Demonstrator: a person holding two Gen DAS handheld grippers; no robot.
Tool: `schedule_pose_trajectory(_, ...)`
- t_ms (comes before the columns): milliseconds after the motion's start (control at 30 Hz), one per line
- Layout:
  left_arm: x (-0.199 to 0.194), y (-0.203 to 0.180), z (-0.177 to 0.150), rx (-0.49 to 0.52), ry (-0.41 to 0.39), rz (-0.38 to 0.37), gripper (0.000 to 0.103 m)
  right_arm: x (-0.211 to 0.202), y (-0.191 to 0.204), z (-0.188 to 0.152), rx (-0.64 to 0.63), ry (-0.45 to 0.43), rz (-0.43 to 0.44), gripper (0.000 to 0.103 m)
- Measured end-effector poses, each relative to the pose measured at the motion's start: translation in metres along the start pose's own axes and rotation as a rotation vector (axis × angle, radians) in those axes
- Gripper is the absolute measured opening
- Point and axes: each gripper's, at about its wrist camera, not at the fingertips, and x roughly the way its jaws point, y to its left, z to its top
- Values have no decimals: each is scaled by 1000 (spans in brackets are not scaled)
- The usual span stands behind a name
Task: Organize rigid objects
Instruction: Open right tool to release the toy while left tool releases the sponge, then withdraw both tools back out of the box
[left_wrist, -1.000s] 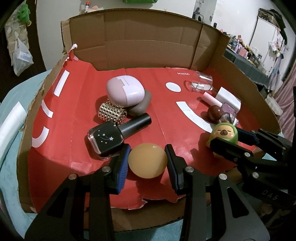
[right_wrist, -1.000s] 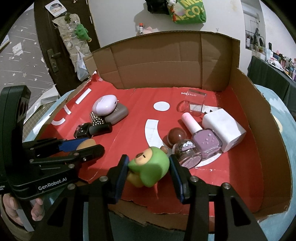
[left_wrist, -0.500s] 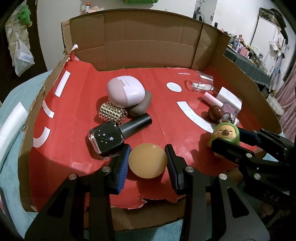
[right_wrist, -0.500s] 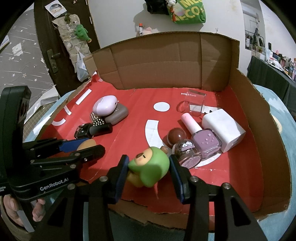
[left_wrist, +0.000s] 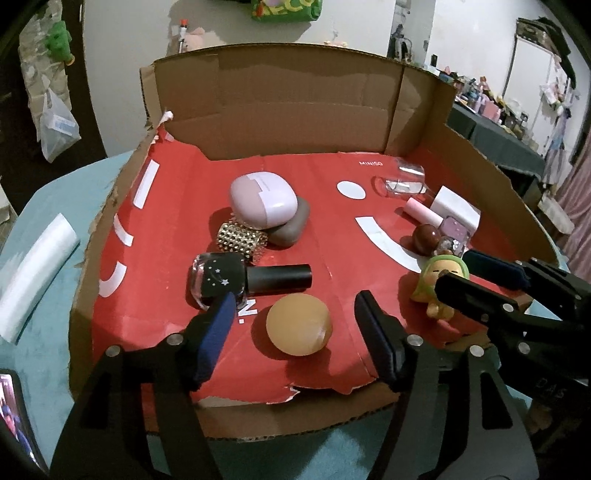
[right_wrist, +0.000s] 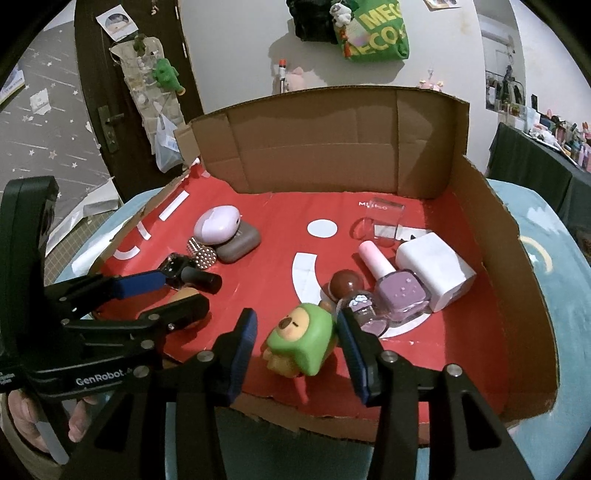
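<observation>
Comparing with half a second ago, the biggest change is that both tools have been opened up. The left gripper (left_wrist: 295, 332) had its pads pressed right against the tan ball (left_wrist: 299, 325); now a clear gap can be seen on each side, so nothing is held and the ball sits loose on the red liner (left_wrist: 332, 177) at the near edge of the cardboard tray (left_wrist: 295, 96). Same story on the right: the right gripper (right_wrist: 295, 343) is spread wide around the green bear toy (right_wrist: 301, 345), with daylight on the left pad, while the right pad looks close to or maybe just touching it (can't be told for sure). Both items look released, so this placement step is probably done and a retreat is likely next.

From the left wrist view, the black nail polish bottle (left_wrist: 236, 280) can be seen lying just beyond the ball, very near the left finger, so a careless pull-back could knock it. From the right wrist view, the right-side cluster is laid out better: purple polish bottle (right_wrist: 395, 288), white block (right_wrist: 436, 273) and brown ball (right_wrist: 345, 282), all packed just behind the bear. The person's hand (right_wrist: 51, 424) is only caught there too.
</observation>
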Motion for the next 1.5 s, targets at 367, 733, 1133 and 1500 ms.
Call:
schedule_pose_trajectory(367, -16, 1, -6, -12, -30, 14, 84, -14, 1, -4, 18, -27, 0, 62)
schedule_pose_trajectory(733, -34, -3, -16, -8, -64, 57, 97, -38, -1, -12, 29, -78, -65, 79)
schedule_pose_trajectory(1133, -50, -4, -26, -6, -97, 92, 101, -53, -1, -24, 45, -127, -103, 103)
schedule_pose_trajectory(1500, -55, -3, -37, -18, -91, 115, 101, -55, -2, -38, 74, -146, -170, 103)
